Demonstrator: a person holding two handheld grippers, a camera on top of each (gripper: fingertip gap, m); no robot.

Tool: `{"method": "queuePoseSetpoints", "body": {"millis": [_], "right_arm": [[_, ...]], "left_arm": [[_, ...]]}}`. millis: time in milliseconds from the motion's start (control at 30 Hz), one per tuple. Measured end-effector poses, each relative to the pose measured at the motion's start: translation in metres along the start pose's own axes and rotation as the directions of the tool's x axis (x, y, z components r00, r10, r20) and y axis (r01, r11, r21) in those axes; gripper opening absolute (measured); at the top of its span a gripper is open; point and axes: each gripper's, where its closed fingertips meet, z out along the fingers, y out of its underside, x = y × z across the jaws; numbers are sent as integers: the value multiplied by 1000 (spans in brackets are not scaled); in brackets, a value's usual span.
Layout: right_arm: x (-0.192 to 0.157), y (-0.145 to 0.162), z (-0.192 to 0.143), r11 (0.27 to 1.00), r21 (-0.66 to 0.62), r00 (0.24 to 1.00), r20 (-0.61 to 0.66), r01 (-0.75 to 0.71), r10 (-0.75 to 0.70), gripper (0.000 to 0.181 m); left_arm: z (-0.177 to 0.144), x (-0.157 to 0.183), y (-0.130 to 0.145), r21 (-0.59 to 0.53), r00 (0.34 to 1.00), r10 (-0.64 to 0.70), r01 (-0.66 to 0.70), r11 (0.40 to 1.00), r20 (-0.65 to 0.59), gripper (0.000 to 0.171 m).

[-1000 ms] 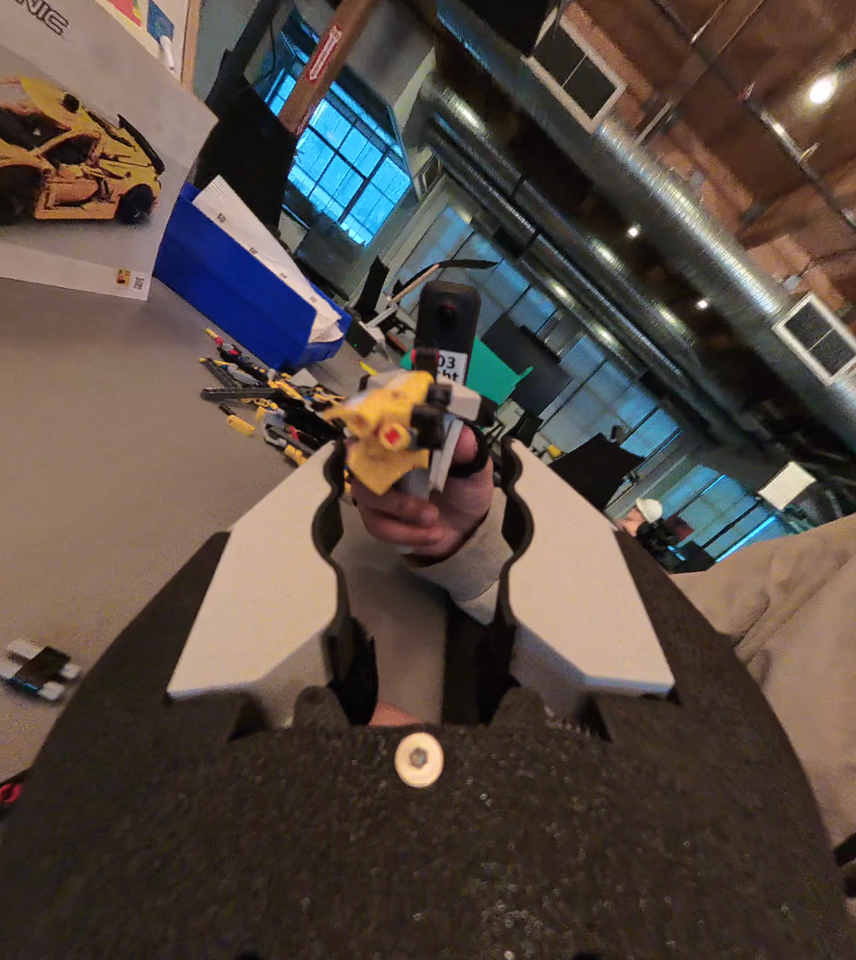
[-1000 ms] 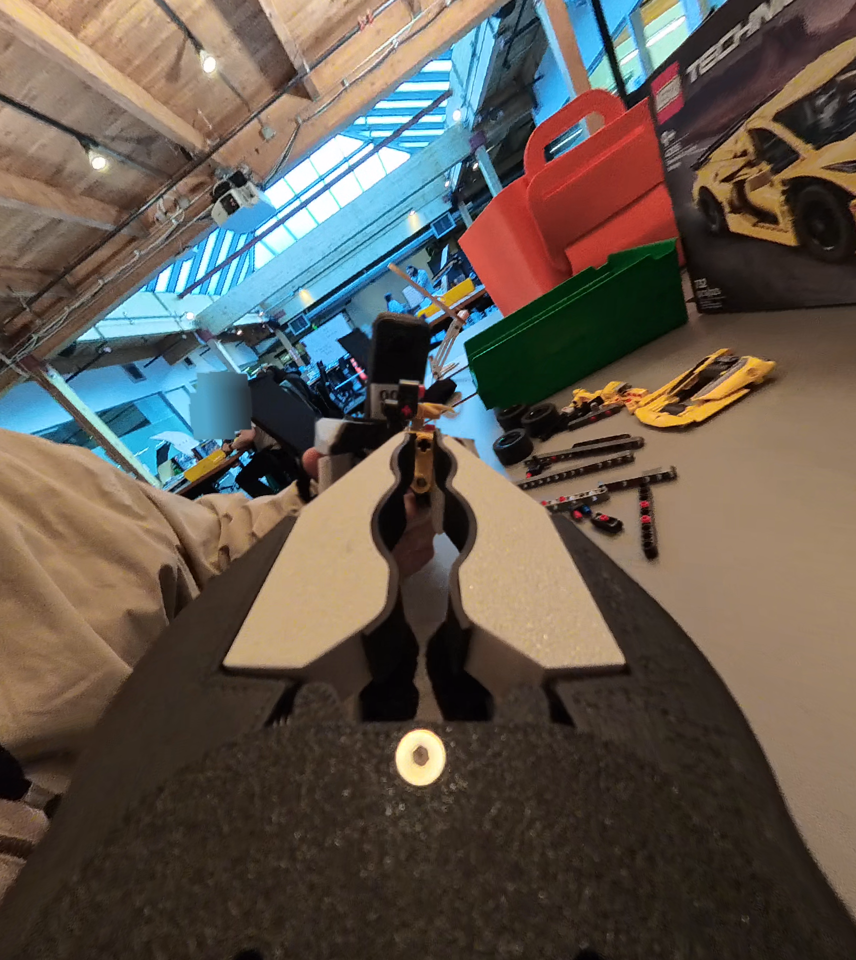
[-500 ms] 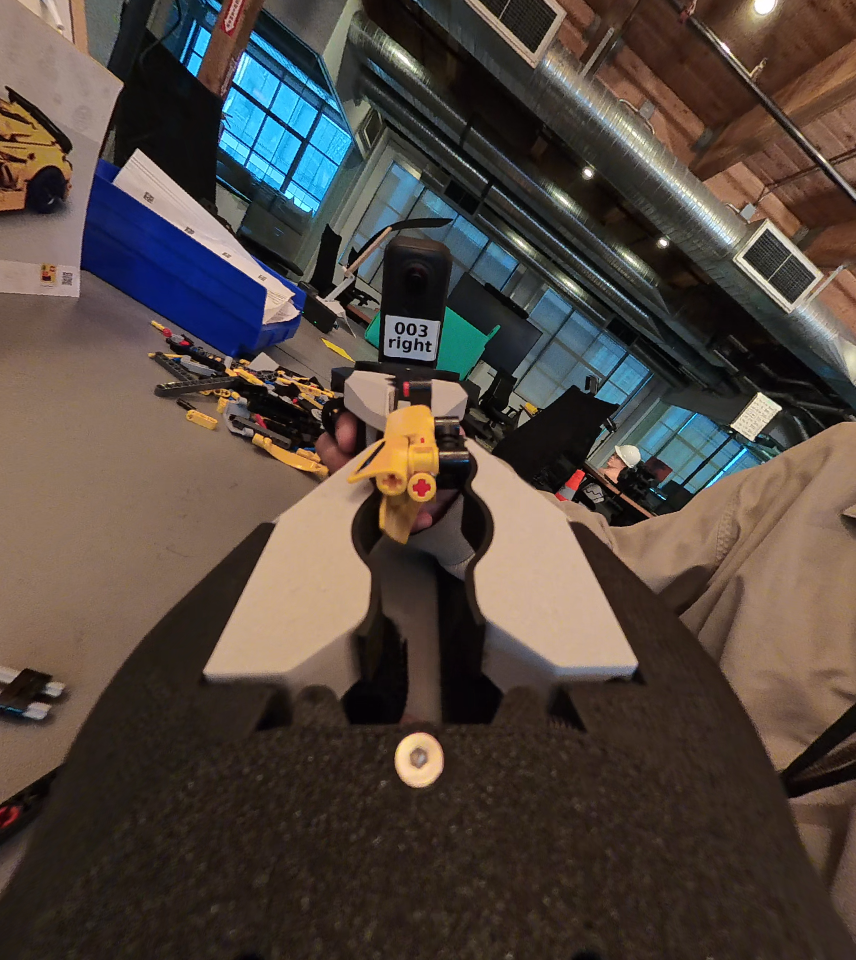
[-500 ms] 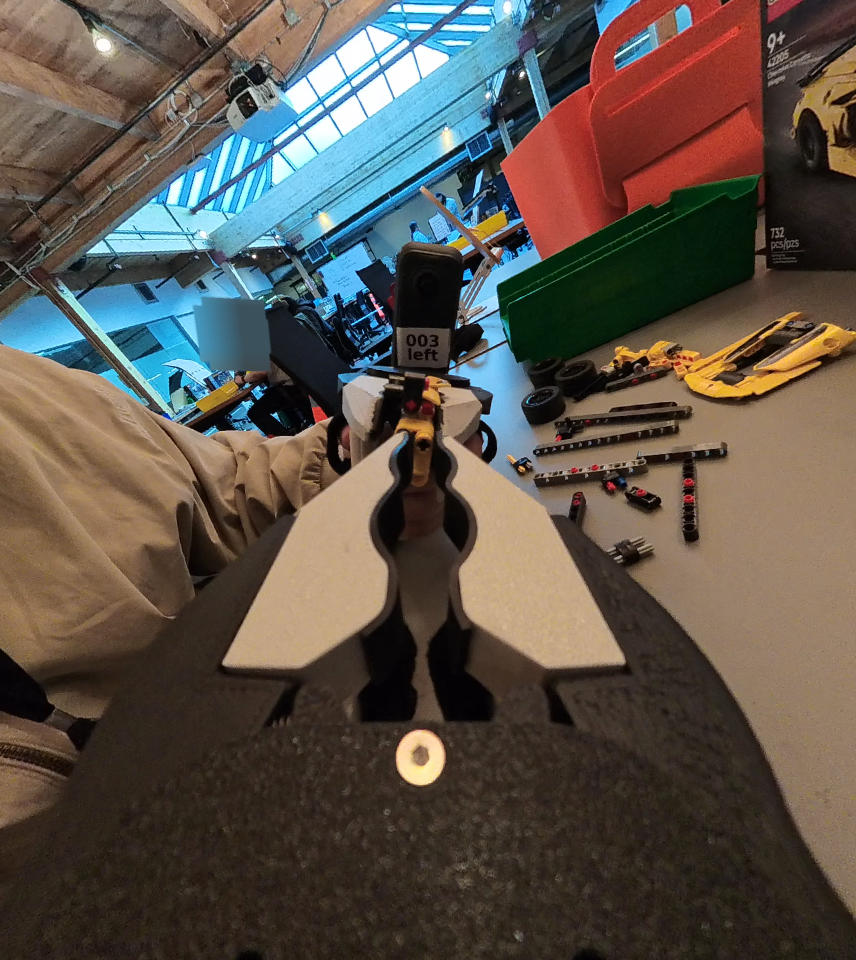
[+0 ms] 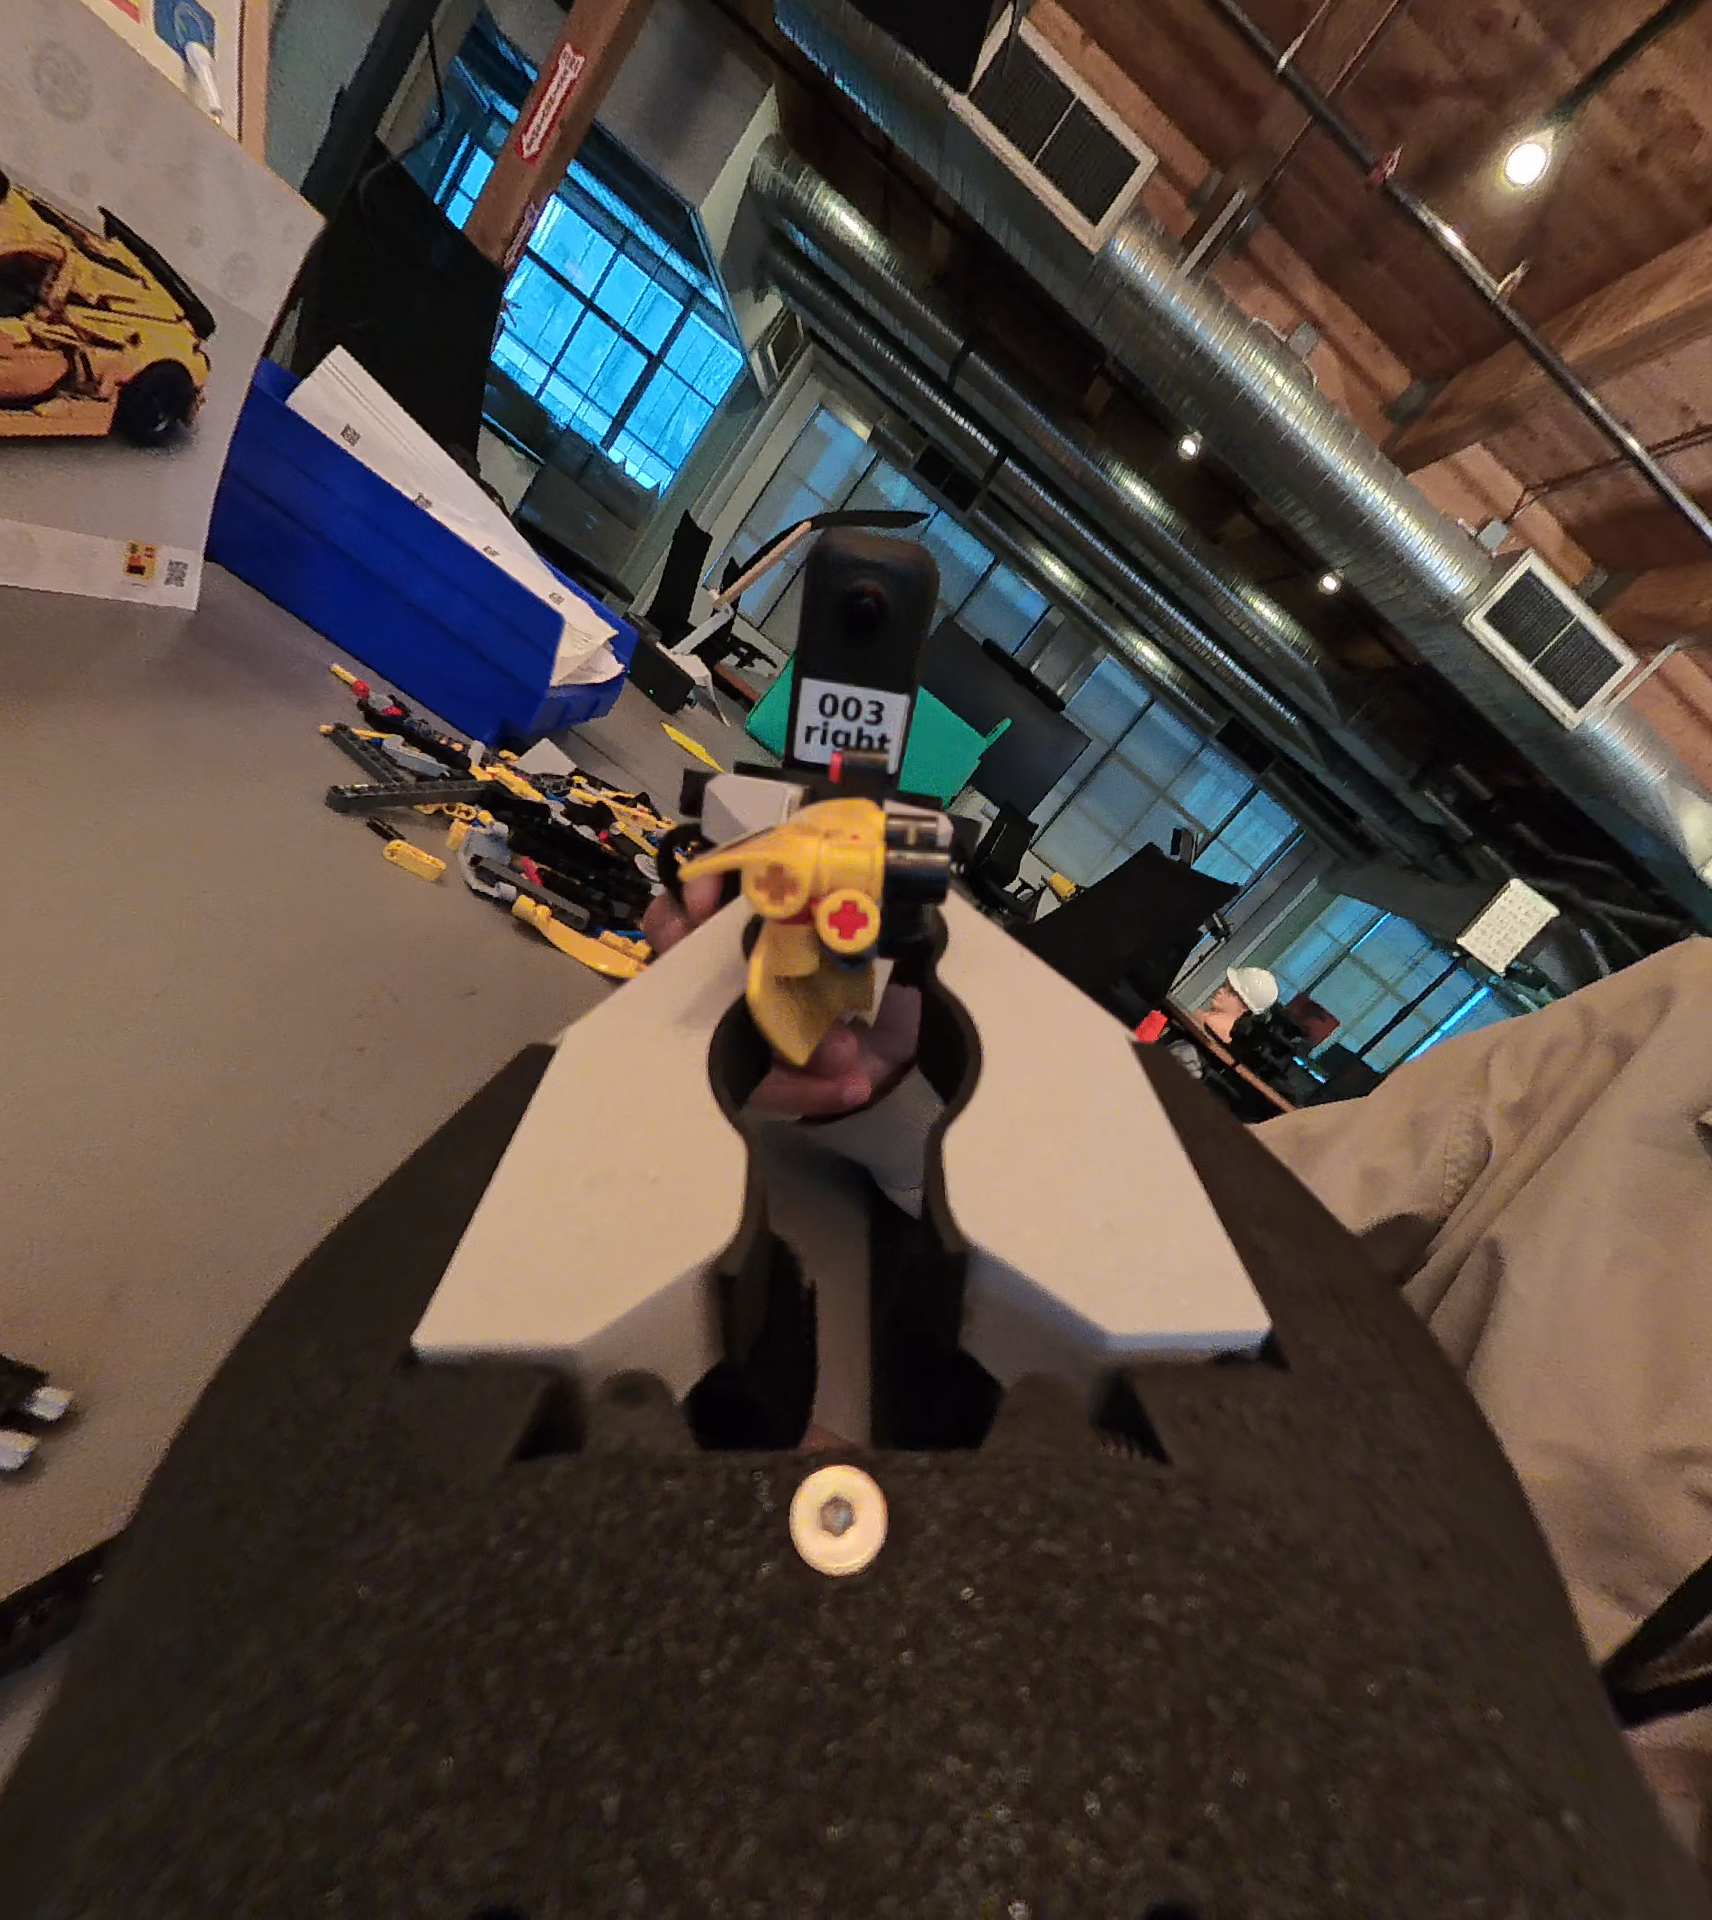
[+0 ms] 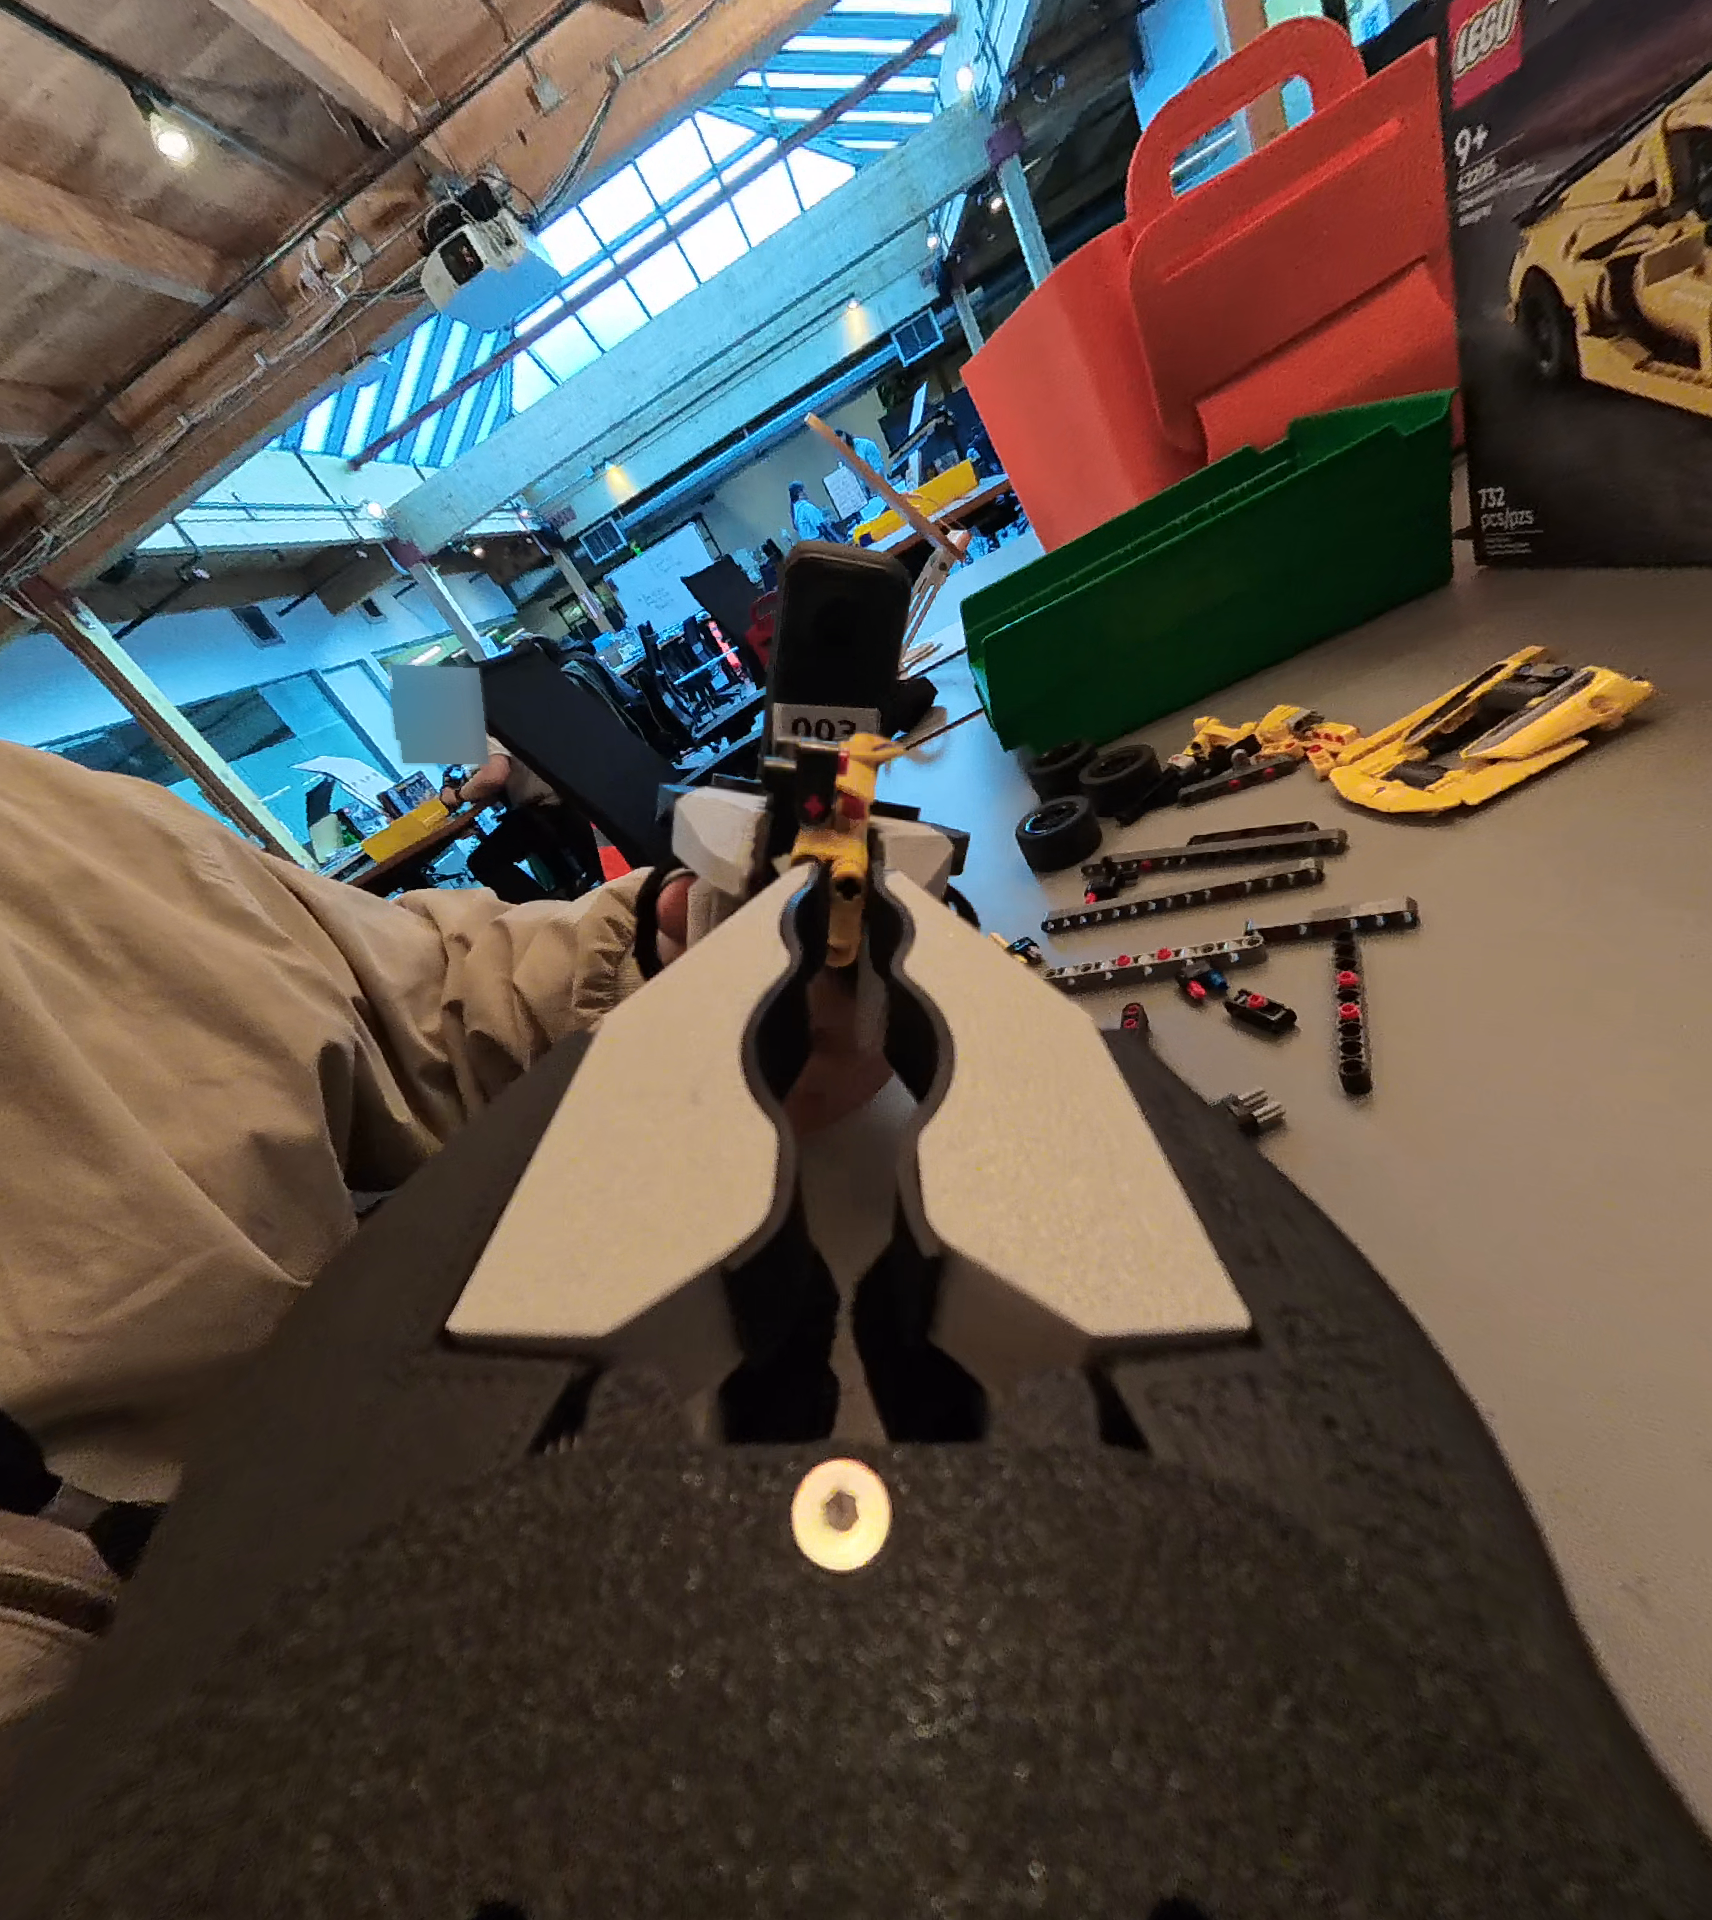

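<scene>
A small yellow brick assembly [image 5: 810,894] with red cross pins and black parts hangs in the air between my two grippers, which face each other. My left gripper [image 5: 836,925] has its jaws closed in on the assembly from both sides. My right gripper [image 6: 839,883] is shut narrowly on the assembly's lower yellow part [image 6: 836,842]. In the right wrist view the left gripper's white fingers [image 6: 717,831] flank the piece. In the left wrist view the right gripper's grey body [image 5: 748,800] and its black camera sit just behind the piece. A hand shows behind each gripper.
On the grey table lie a blue bin [image 5: 384,592] with papers, a pile of loose parts [image 5: 540,842], a green bin [image 6: 1195,613], an orange-red carrier [image 6: 1247,281], black wheels [image 6: 1060,831], black beams [image 6: 1205,883], a yellow car panel [image 6: 1496,738] and a car-picture box [image 6: 1641,281]. The tips of both grippers are at nearly the same place.
My left gripper's jaws have gone from wide open to closed on the yellow assembly. The right gripper has kept its hold. Both views have tilted a little.
</scene>
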Motion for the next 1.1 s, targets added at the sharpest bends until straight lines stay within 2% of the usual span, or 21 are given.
{"method": "queuePoseSetpoints", "body": {"millis": [100, 300, 467, 867, 900, 933, 967, 1000, 1033, 1100], "right_arm": [[0, 1, 1, 1000, -5, 1000, 10, -21, 21, 7], [-2, 1, 1, 999, 6, 998, 29, -51, 51, 7], [-5, 1, 1, 998, -5, 997, 41, -63, 63, 6], [-10, 0, 0, 999, -32, 999, 48, -14, 15, 5], [-10, -2, -1, 1000, -22, 999, 38, -2, 3, 6], [-6, -22, -18, 995, 95, 999, 39, -30, 27, 5], [3, -49, -52, 965, 245, 995, 46, -93, 84, 5], [10, -68, -86, 933, 352, 997, 9, -75, 77, 4], [11, -73, -99, 937, 350, 999, -42, -15, 32, 4], [6, -70, -93, 957, 290, 999, -31, -3, 13, 5]], "left_arm": [[-1, 0, 0, -2, 1000, -20, 20, 1000, -19, 21], [-2, 1, 1, 2, 999, 48, -48, 999, -5, 21], [-2, 4, 0, -21, 977, 208, -208, 978, 46, 19], [-4, 9, -1, -44, 967, 253, -252, 967, 39, 19], [-8, 9, -10, 6, 968, 245, -245, 969, 51, 19], [-24, 5, -31, 119, 975, 209, -217, 969, 77, 20], [-51, -5, -57, 234, 983, 145, -168, 958, 110, 20], [-77, -16, -74, 318, 986, 95, -134, 939, 136, 20], [-89, -18, -78, 336, 986, 92, -133, 933, 137, 19], [-71, -11, -60, 213, 977, 164, -190, 958, 133, 20]]}}
